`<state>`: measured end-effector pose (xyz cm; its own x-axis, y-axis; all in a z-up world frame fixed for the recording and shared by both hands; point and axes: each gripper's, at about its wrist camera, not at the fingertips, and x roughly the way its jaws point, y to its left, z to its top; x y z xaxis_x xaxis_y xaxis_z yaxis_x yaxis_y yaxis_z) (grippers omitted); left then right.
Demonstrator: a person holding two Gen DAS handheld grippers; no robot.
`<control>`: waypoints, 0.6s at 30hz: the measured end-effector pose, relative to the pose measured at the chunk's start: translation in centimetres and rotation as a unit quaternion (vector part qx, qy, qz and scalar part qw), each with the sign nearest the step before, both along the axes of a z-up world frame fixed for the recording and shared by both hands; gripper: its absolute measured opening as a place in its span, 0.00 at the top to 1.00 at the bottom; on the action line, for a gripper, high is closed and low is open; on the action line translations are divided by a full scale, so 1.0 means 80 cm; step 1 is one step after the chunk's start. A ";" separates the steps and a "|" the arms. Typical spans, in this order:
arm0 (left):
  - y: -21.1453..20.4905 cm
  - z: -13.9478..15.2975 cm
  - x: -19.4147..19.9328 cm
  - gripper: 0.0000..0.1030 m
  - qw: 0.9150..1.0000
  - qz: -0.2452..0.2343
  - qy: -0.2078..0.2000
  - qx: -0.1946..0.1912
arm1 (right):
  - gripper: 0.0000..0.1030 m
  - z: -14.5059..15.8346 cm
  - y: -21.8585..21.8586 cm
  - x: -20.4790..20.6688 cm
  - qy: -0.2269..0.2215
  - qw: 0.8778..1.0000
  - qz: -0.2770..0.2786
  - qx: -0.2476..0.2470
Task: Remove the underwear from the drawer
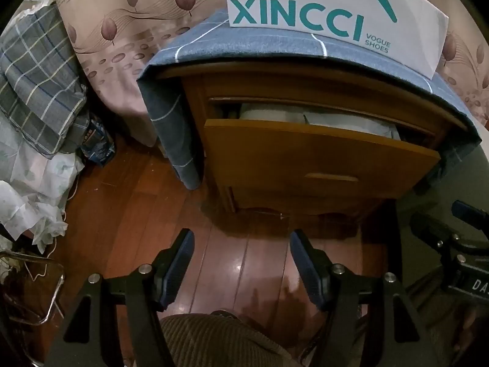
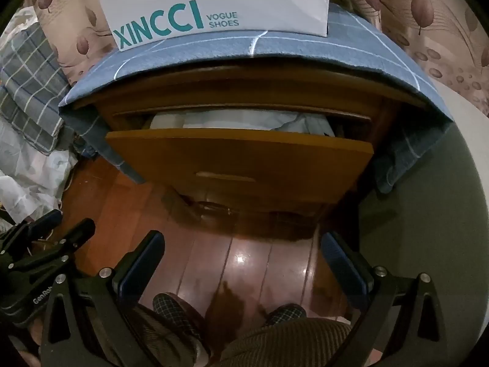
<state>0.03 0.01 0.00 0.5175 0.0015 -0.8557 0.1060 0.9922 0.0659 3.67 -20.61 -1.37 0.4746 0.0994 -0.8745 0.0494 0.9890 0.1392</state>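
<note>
Here I am above the glossy reddish-brown plank floor (image 2: 244, 263), both claws tipped steeply down toward the honey-coloured wooden bedside cabinet (image 1: 305, 88). My right gripper (image 2: 243, 246) has its blue-padded jaws spread as wide as they go, nothing between them but floor. My left gripper (image 1: 241, 244) is parted too, a good deal narrower, and just as empty.

The curved-front wooden drawer (image 2: 241, 156) is pulled out only partway. In the gap behind its front panel I can see pale, whitish-blue folded cloth (image 2: 244, 119) bunched inside. I take that to be the underwear, though from here I cannot tell one garment from another. It sits well apart from both claws, up and ahead of them.

How will it handle? My guess is light, soft and floppy, nothing fragile, nothing slippery, but it will sag and may drag its neighbours along. I would pinch a raised fold or crumpled ridge near the right side of the pile, where the cloth stands proud, and not scrape at a flat layer. The slot looks tight for wide jaws.

Above, a blue checked cloth (image 2: 275, 49) drapes the cabinet top, with a white XINCCI shoe box (image 2: 214, 3) on it.
</note>
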 end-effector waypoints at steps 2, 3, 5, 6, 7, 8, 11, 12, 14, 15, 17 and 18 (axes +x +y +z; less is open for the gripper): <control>-0.001 -0.002 -0.002 0.35 1.000 0.000 0.001 0.001 | 0.02 -0.001 -0.002 0.001 0.001 1.000 -0.002 0.001; -0.002 -0.003 -0.002 0.35 1.000 0.001 0.001 0.002 | 0.02 -0.002 -0.002 0.001 0.002 1.000 -0.002 0.001; -0.001 -0.002 -0.002 0.35 1.000 0.001 0.001 0.003 | 0.02 -0.003 -0.003 0.001 0.003 1.000 -0.003 0.001; -0.001 -0.002 -0.002 0.35 1.000 0.001 0.001 0.003 | 0.02 -0.003 -0.003 0.001 0.003 1.000 -0.004 0.001; 0.000 -0.002 -0.002 0.35 1.000 0.001 -0.001 0.001 | 0.02 -0.004 -0.003 0.001 0.004 1.000 -0.004 0.001; 0.000 -0.002 -0.002 0.35 1.000 0.001 -0.001 0.002 | 0.02 -0.004 -0.003 0.001 0.004 1.000 -0.004 0.001; 0.001 -0.001 -0.002 0.35 1.000 0.001 0.000 0.001 | 0.02 -0.005 -0.003 0.000 0.005 1.000 -0.004 0.001; 0.001 -0.001 -0.001 0.35 1.000 0.001 0.000 0.002 | 0.02 -0.005 -0.004 0.000 0.004 1.000 -0.005 0.002; -0.002 -0.010 -0.006 0.35 1.000 0.000 0.000 0.002 | 0.02 -0.006 -0.004 0.000 0.004 1.000 -0.005 0.001; -0.002 -0.011 -0.007 0.35 1.000 0.000 -0.001 0.003 | 0.02 -0.006 -0.005 0.000 0.004 1.000 -0.005 0.001; -0.002 -0.010 -0.005 0.35 1.000 0.001 0.001 0.002 | 0.02 -0.007 -0.005 0.000 0.004 1.000 -0.004 0.001; -0.004 -0.010 -0.003 0.35 1.000 0.001 0.002 0.003 | 0.02 -0.007 -0.006 0.000 0.004 1.000 -0.004 0.001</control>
